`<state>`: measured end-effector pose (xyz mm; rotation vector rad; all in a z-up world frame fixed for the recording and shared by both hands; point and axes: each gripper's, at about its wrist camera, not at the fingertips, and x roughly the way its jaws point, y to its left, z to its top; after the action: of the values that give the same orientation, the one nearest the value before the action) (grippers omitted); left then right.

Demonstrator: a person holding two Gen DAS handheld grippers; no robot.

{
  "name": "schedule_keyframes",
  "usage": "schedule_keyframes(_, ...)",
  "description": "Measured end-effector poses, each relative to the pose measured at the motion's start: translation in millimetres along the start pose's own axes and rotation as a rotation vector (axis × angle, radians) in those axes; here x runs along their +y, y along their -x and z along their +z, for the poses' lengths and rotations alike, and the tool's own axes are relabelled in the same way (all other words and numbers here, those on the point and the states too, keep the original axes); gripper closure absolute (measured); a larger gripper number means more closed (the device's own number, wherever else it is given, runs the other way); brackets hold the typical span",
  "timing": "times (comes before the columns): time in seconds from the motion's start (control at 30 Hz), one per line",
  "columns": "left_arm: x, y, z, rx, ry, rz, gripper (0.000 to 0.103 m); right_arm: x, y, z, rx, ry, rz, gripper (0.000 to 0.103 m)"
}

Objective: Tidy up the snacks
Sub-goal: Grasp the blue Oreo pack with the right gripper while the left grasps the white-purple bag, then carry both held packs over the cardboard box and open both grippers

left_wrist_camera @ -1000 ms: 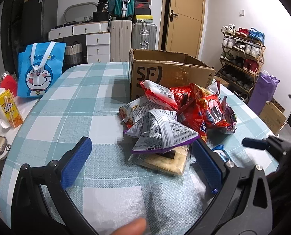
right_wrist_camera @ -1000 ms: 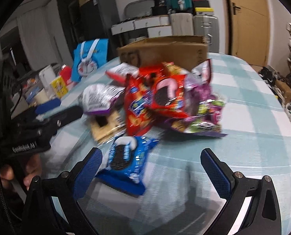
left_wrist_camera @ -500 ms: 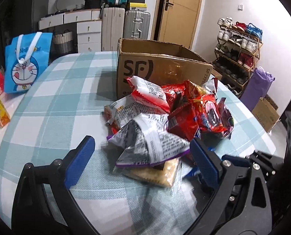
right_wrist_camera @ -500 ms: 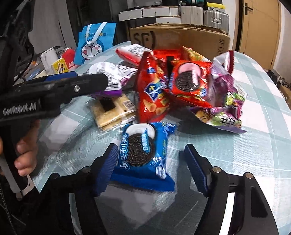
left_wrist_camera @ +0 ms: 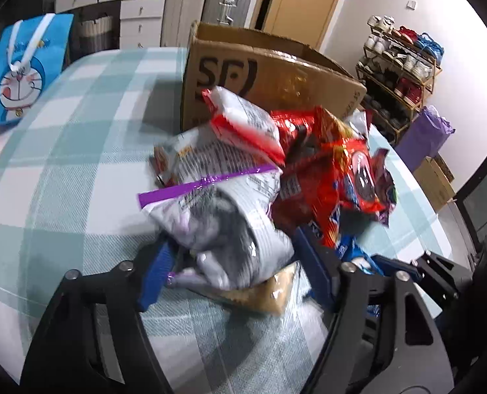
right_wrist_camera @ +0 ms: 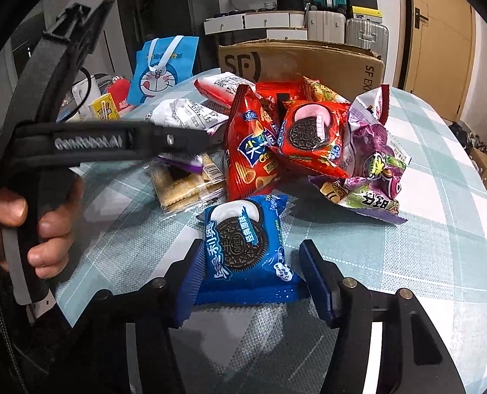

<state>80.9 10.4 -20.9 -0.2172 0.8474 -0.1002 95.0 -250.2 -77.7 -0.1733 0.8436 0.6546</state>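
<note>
Landmark: cardboard box [right_wrist_camera: 301, 57], open-topped, at the far side of the worktop [right_wrist_camera: 440, 262]; the snack pile lies against its near wall.
Left gripper [left_wrist_camera: 233, 262]: narrowed onto the silver-and-purple bag [left_wrist_camera: 230, 223], nearest edge of the pile from the box.
Right gripper [right_wrist_camera: 248, 282]: partly open astride the blue Oreo pack [right_wrist_camera: 243, 249], nearer than the pile; one pad touching.
Risk, left: the puffy foil may slip, or drag the cracker packet [right_wrist_camera: 184, 184] beneath it.
Risk, right: an uneven pinch could skid the pack.
</note>
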Motion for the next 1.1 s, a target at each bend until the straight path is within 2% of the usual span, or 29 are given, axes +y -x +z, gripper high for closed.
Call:
schedule_keyframes(0.1,-1,0,-2,-0.006,-0.004,-0.004,0.053,1,-1,2,0.001,0.002,0.001,0.043)
schedule_keyframes(0.27,-3,5,-7,-0.032,-0.033,-0.004,0.054,1,-2,2,-0.004,0.002,0.006,0.043)
schedule_keyframes(0.37,-4,13,-11,-0.051,-0.046,-0.014,0.058,-1,0,1,-0.01,-0.003,0.016,0.043)
schedule_keyframes(0.43,-4,20,-15,-0.065,-0.049,-0.019,0.058,-1,2,0,-0.019,-0.002,0.023,0.047)
schedule_keyframes(0.47,-3,23,-16,-0.074,-0.05,-0.015,0.058,-1,3,0,-0.026,0.001,0.036,0.057)
schedule_keyframes(0.5,-3,24,-16,-0.078,-0.052,-0.015,0.058,0,5,0,-0.035,0.004,0.042,0.058)
schedule_keyframes(0.8,-6,54,-22,-0.126,-0.067,-0.044,0.058,2,23,6,-0.123,0.013,0.075,0.058)
schedule_keyframes(1.1,-11,83,-4,-0.197,-0.069,-0.045,0.058,-13,55,30,-0.221,0.013,0.057,0.058)
